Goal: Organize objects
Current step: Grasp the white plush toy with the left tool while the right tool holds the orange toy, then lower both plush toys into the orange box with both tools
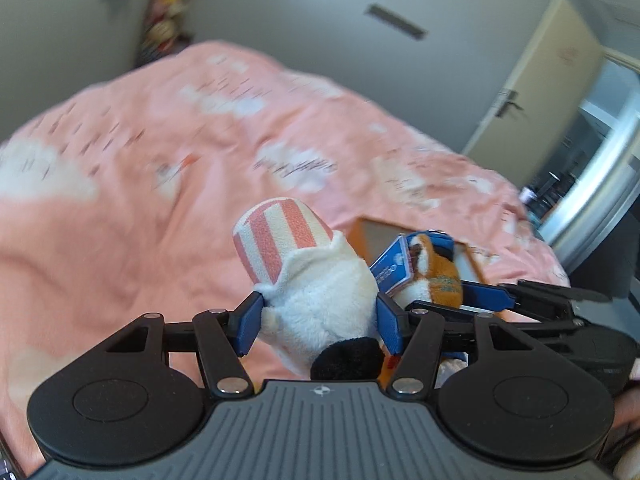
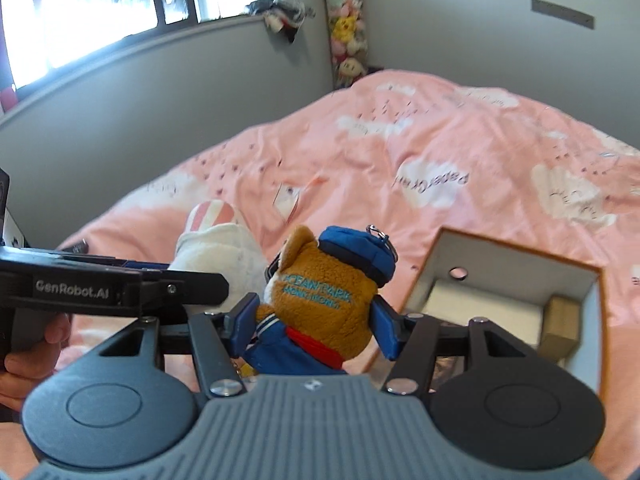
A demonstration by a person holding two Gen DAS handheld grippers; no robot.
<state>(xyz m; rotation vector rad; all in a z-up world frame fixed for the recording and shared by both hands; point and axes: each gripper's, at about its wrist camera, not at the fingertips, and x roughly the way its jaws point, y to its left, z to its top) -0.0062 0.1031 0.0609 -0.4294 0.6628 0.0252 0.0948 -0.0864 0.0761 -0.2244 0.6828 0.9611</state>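
Above the pink bedspread (image 2: 460, 140), left tongs (image 1: 320, 312) clamp a white plush (image 1: 320, 300), right tongs (image 2: 316, 320) a brown bear (image 2: 320, 300).

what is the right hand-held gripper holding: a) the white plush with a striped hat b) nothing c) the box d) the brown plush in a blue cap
d: the right hand-held gripper has its blue pads pressed on both sides of the brown plush in a blue cap.

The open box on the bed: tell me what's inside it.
In the right wrist view, the open box shows white inner walls, a white pad on its floor and a tan block in the right corner. The right gripper, shut on the brown plush, hides the near part.
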